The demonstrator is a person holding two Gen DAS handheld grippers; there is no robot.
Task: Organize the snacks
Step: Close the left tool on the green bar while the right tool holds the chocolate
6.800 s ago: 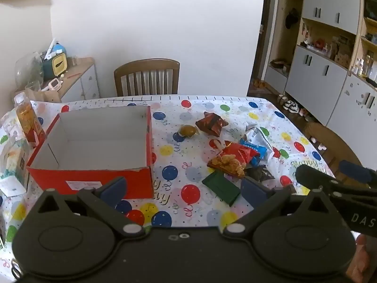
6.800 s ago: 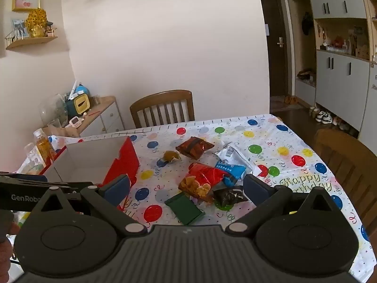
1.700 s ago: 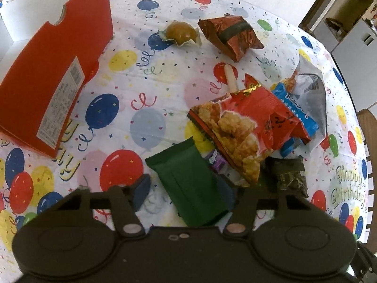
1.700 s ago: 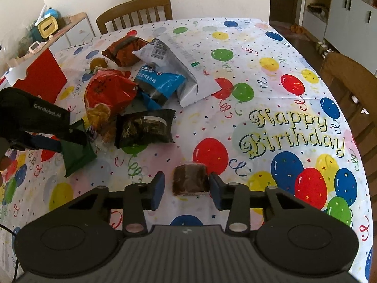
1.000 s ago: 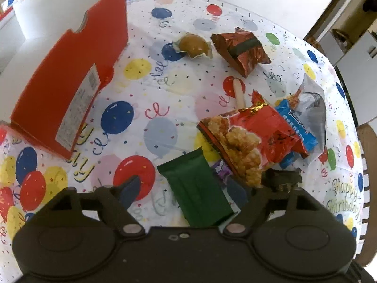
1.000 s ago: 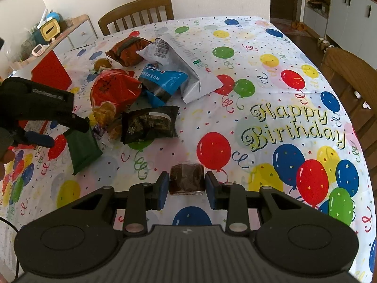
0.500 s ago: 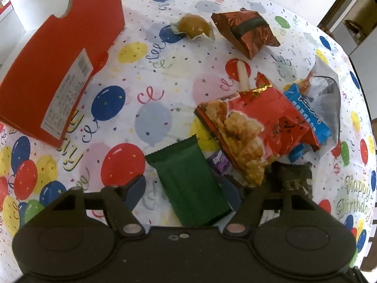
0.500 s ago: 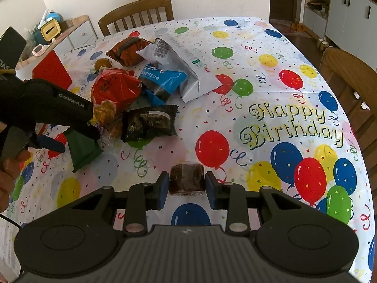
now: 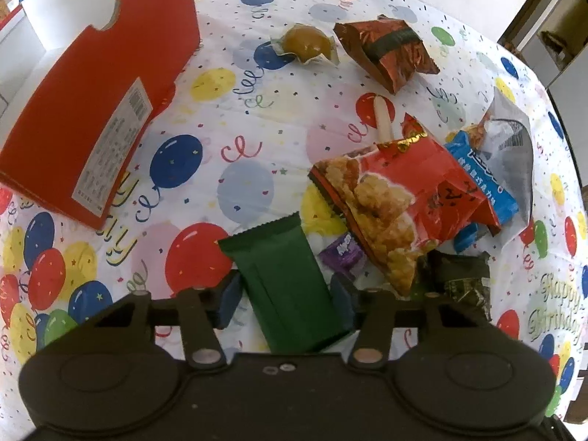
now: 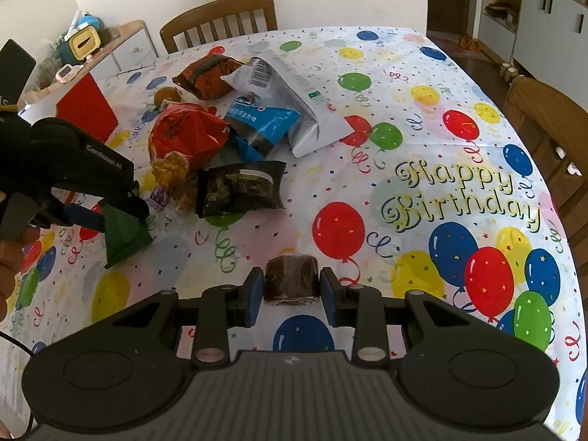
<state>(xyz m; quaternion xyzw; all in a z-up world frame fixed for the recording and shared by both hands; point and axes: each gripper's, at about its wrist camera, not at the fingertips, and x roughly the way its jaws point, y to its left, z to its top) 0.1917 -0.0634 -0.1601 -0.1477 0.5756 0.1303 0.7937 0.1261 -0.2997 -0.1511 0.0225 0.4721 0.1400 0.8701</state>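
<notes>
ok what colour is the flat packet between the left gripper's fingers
Dark green packet, clearest in the left wrist view.

The tablecloth (image 10: pixel 422 117) was a smooth, glossy plastic sheet with printed balloons. The box (image 9: pixel 99 110) was matt red cardboard with a paper label. The green packet (image 9: pixel 286 286) had a matt film finish; the red snack bag (image 9: pixel 397 198) and silver pouch (image 10: pixel 290 99) were glossy foil. The chair (image 10: pixel 220 18) was varnished wood.

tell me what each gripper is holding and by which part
Right gripper: small brown snack, by its sides. Left gripper: jaws just closing on the green packet, near end.
</notes>
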